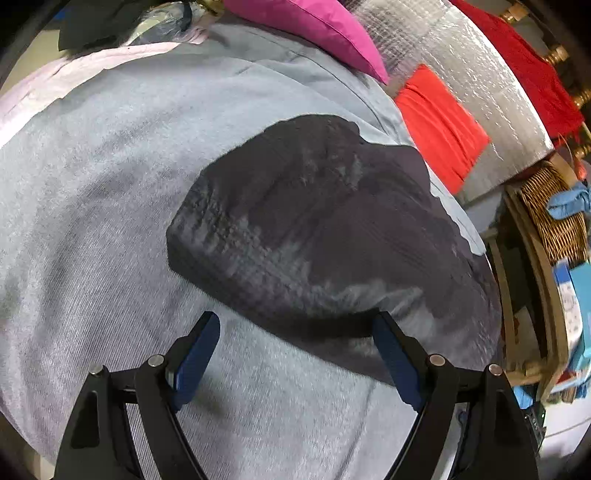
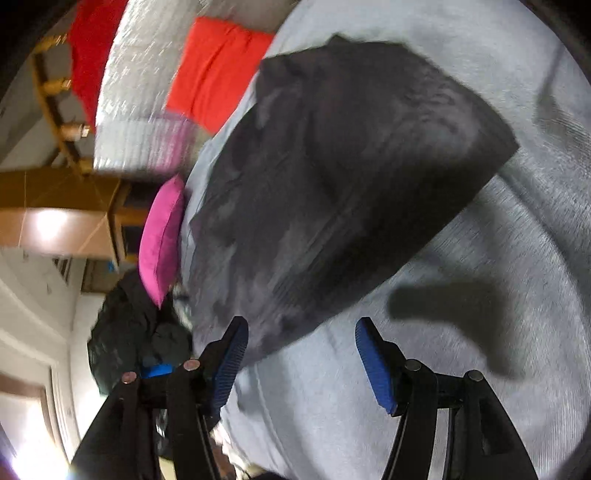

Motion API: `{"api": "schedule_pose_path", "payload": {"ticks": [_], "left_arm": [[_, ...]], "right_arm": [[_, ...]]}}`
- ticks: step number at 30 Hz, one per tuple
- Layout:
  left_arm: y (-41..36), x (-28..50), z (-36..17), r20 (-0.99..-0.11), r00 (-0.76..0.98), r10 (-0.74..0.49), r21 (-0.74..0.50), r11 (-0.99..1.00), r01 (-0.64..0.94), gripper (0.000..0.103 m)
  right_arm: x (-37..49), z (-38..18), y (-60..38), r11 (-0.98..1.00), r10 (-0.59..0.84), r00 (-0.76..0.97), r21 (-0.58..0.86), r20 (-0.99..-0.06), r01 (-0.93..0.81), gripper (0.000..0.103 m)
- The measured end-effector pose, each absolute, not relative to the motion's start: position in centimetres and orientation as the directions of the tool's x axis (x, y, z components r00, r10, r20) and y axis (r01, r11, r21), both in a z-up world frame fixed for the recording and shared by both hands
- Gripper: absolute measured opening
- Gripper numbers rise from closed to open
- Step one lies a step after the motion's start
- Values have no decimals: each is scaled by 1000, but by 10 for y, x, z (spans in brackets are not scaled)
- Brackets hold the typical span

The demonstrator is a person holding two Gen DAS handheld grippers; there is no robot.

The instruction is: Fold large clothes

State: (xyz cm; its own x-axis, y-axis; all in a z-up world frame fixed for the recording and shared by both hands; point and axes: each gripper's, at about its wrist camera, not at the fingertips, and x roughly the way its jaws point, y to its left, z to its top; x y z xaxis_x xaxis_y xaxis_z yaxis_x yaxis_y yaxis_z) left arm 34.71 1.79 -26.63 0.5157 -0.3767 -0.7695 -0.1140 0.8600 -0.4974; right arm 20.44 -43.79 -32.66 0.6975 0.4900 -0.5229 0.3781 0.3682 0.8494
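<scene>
A dark grey garment (image 1: 314, 229) lies folded into a compact wedge on a light grey sheet (image 1: 110, 221). My left gripper (image 1: 295, 325) hangs open just in front of its near edge, with nothing between the blue pads (image 1: 195, 354). In the right wrist view the same dark garment (image 2: 332, 184) fills the middle, blurred by motion. My right gripper (image 2: 301, 339) stands open beside the garment's near corner, its left pad (image 2: 231, 365) close to the fabric edge, and no cloth is pinched.
A pink cushion (image 1: 314, 26) and an orange-red cloth (image 1: 439, 129) lie at the far side by a silvery quilted cover (image 1: 472, 81). A wicker basket (image 1: 557, 218) and shelves with boxes stand at the right. A dark heap (image 2: 136, 332) lies beyond the sheet's edge.
</scene>
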Motion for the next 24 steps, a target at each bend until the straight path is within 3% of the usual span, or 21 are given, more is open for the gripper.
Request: {"api": "schedule_pose_path", "payload": {"ticks": [7, 20, 24], "left_arm": [[2, 370, -276, -810, 522, -268, -381, 917, -119, 95], [-4, 346, -273, -823, 528, -211, -260, 965, -20, 98], [-2, 331, -278, -826, 498, -263, -301, 953, 4, 98]], "right_arm": [[212, -345, -461, 225, 411, 789, 890, -456, 397, 69], [248, -334, -458, 369, 339, 798, 851, -498, 374, 73], [249, -333, -456, 366, 342, 795, 851, -500, 378, 72]]}}
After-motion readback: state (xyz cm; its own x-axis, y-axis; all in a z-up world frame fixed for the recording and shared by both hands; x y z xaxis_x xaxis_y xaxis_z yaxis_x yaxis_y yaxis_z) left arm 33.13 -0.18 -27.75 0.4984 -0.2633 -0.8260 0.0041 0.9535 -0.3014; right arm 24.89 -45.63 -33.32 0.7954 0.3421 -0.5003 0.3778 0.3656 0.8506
